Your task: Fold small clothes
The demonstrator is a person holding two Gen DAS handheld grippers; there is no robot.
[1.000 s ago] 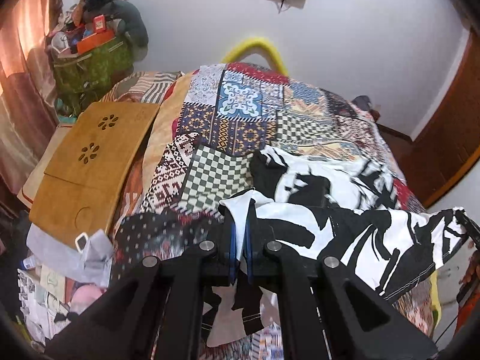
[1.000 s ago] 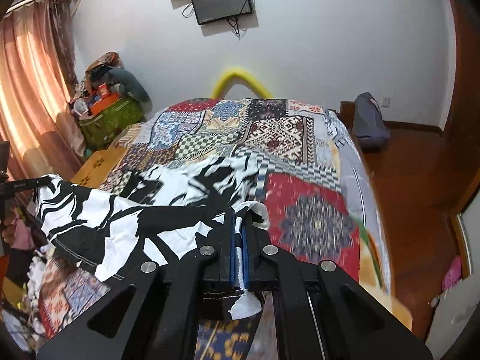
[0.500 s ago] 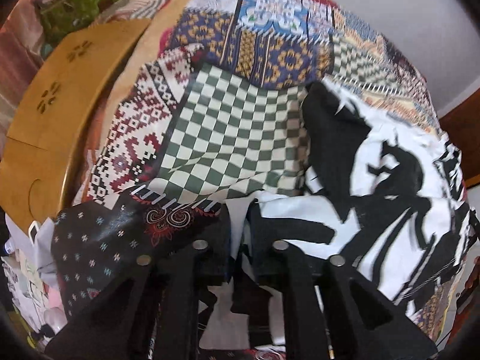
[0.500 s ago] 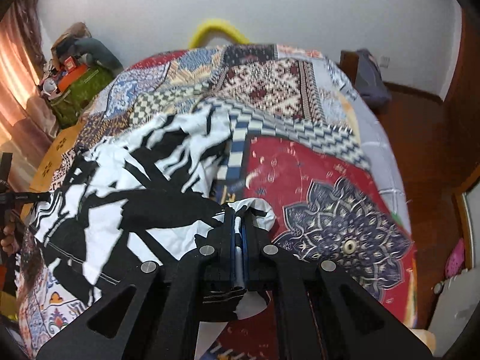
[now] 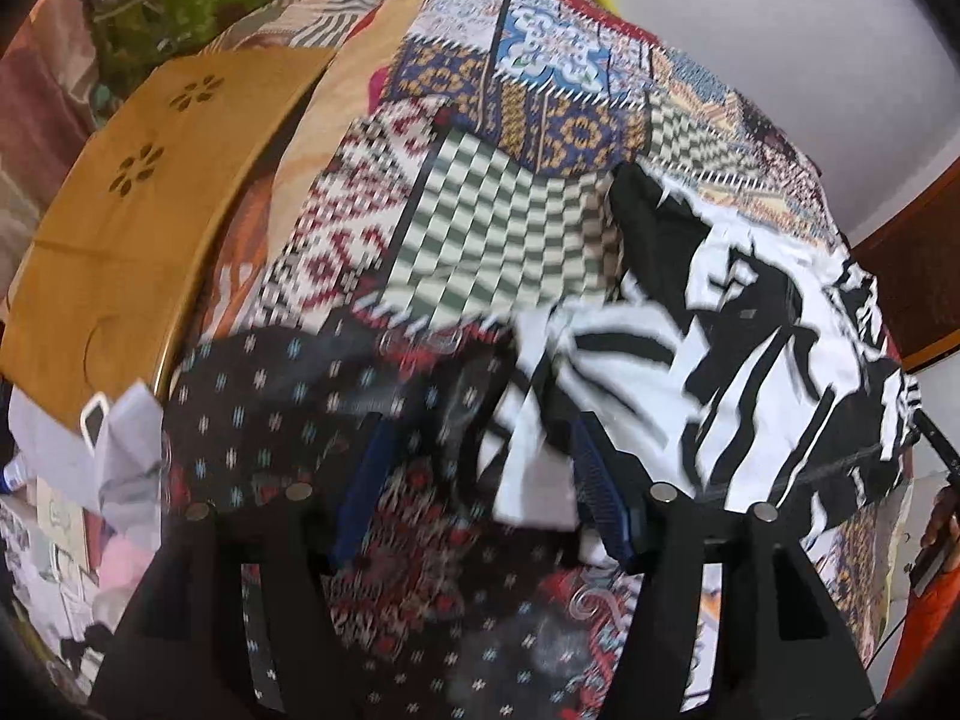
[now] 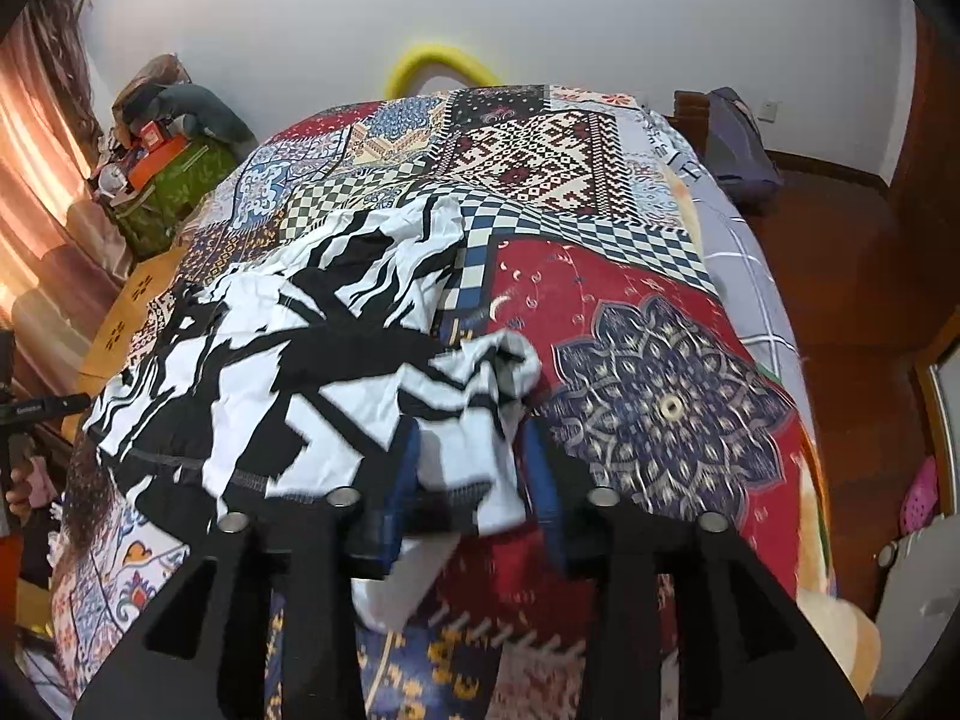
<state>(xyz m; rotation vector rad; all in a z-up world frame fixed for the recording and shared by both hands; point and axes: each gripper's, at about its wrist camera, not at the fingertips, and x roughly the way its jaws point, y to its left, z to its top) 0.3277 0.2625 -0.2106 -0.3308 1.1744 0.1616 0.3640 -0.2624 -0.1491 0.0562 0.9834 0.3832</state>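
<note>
The black-and-white garment [image 5: 708, 348] lies spread across the patchwork bedspread [image 5: 498, 228]. At its left corner the left gripper [image 5: 480, 468] stands with jaws wide apart, cloth loose between them. At its right corner the right gripper [image 6: 468, 468] is likewise spread, gripping nothing.

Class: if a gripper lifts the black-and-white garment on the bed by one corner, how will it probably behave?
The black-and-white garment is probably floppy: it lies wrinkled and follows the patchwork bedspread. It looks thin, so likely light. Its corner droops between the open right gripper, so it would probably hang and sag.
</note>
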